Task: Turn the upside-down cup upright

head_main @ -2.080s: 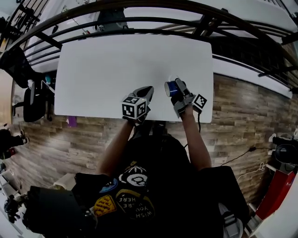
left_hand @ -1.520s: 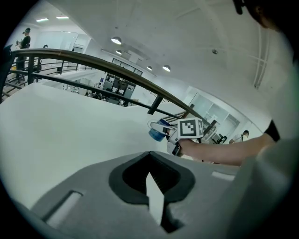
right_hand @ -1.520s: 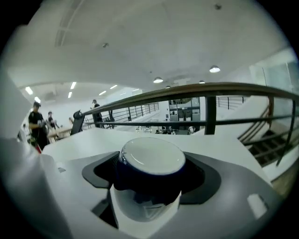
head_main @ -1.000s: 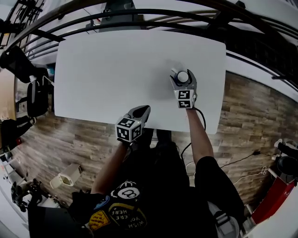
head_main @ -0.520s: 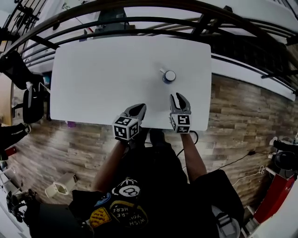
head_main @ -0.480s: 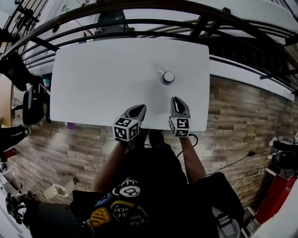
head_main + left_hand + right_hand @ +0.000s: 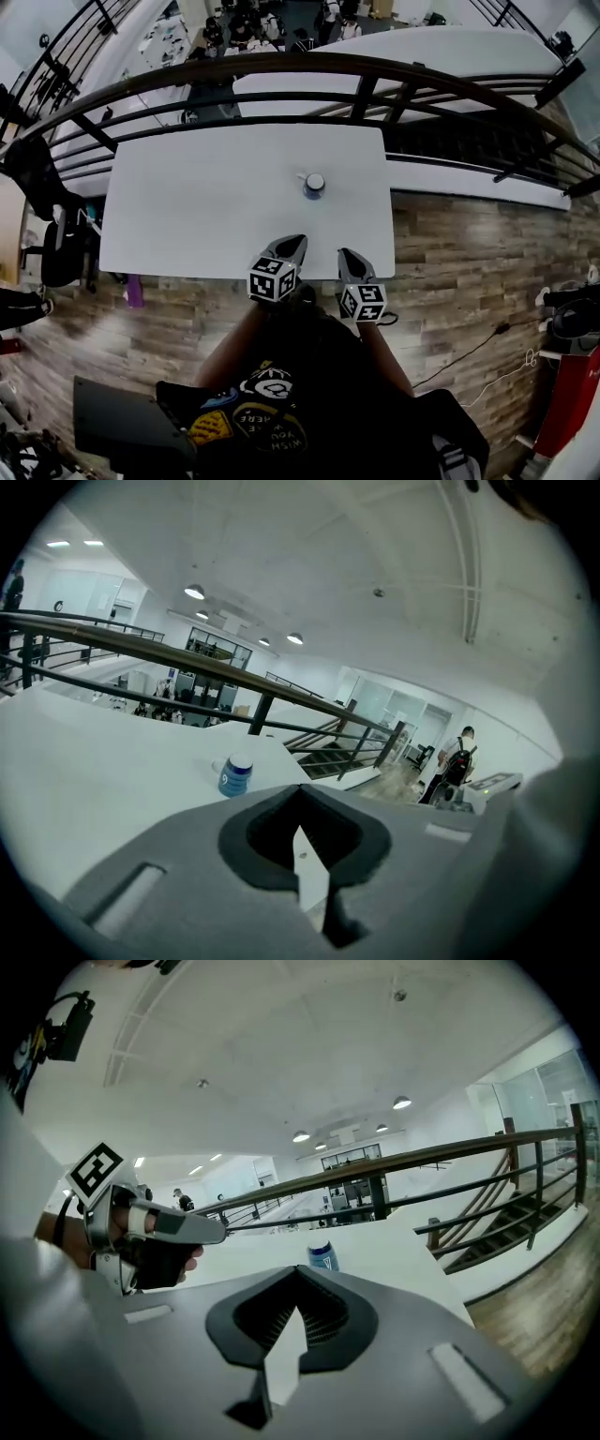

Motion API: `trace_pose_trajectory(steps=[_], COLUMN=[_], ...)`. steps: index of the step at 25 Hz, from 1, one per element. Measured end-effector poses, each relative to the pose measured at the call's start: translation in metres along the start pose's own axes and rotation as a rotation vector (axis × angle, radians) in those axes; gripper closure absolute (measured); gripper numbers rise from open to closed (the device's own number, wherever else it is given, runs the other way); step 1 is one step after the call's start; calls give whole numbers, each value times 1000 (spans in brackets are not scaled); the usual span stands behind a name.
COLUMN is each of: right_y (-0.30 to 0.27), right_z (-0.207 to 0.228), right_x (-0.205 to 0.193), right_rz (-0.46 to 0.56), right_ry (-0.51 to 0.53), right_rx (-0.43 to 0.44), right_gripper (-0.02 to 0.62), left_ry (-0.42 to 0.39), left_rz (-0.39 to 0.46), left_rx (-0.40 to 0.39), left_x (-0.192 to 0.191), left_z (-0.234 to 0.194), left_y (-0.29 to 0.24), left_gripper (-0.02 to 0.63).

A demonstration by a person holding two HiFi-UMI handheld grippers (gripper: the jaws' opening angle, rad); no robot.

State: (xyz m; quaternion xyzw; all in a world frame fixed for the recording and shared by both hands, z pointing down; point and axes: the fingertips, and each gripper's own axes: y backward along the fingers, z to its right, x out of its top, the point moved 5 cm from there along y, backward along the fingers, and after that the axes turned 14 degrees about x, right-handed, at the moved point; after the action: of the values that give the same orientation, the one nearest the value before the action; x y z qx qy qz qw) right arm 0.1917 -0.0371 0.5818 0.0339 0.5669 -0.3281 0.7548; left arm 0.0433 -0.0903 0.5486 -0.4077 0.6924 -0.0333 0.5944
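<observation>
Blue cup (image 7: 314, 185) alone on white surface (image 7: 206, 206), seemingly upright.
Right of the surface's middle, well apart from both claws at the near edge: left claw (image 7: 292, 244) pressed shut and empty, right claw (image 7: 347, 255) just closed, nothing between.

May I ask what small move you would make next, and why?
Probably no more than lowering both to rest: the cup stands alone on the table, seemingly mouth up, while the left gripper and right gripper are shut, empty and at its near edge.
</observation>
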Motion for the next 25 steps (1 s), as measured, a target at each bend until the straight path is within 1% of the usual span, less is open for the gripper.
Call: trace_pose_trajectory(steps=[4, 9, 14, 18, 22, 25], right_y=[22, 32, 41, 52, 67, 81], right_z=[-17, -69, -133, -171, -191, -191], right_x=[11, 10, -7, -35, -53, -49], right_rz=[65, 93, 94, 75, 41, 50], right_ry=[-34, -52, -63, -117, -89, -68], right_rx=[-11, 6, 14, 8, -8, -34], right_gripper=[593, 594, 594, 594, 594, 594], left_ry=[-38, -75, -72, -46, -35, -57], left_rz=[28, 45, 56, 39, 36, 47], left_rx=[-47, -57, -35, -37, -20, 2], left_x=[-3, -17, -41, -67, -85, -91], left_z=[16, 12, -9, -21, -25, -27], left_y=[27, 78, 133, 162, 184, 200], left_gripper=[601, 601, 601, 601, 601, 601])
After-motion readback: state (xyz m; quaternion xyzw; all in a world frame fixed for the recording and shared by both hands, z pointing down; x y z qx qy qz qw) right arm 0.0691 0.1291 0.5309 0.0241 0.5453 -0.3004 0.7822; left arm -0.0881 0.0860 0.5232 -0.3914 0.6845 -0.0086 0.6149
